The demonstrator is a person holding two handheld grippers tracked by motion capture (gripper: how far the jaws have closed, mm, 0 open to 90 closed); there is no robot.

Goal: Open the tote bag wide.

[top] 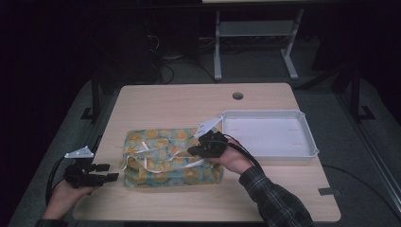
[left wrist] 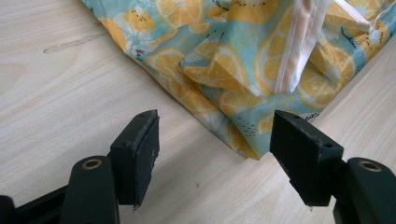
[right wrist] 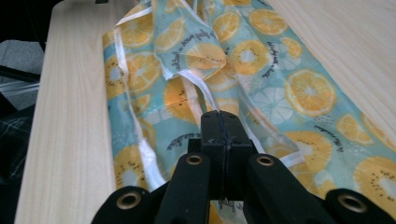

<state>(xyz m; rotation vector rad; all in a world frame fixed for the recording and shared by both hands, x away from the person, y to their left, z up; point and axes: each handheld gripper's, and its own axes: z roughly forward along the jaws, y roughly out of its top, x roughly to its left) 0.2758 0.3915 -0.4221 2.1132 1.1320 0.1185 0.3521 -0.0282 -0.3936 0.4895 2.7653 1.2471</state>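
Observation:
A soft bag point(top: 161, 137) printed with orange and kiwi slices on pale blue lies crumpled on the wooden table point(top: 189, 99), left of centre. White straps point(top: 156, 166) trail over it. My right gripper point(top: 191, 151) rests on the bag's right half. Its jaws are pressed together on a white strap point(right wrist: 201, 88) that runs into the tips of the right gripper point(right wrist: 219, 119). My left gripper point(top: 111, 171) lies low at the table's left edge, open, pointing at the bag's near-left corner point(left wrist: 243, 140). That corner sits just ahead of the left gripper point(left wrist: 215, 144), untouched.
A shallow white tray point(top: 265, 112) stands on the right half of the table, close behind the right hand. A round cable hole point(top: 238, 96) is near the far edge. Bare wood stretches along the front and back of the bag.

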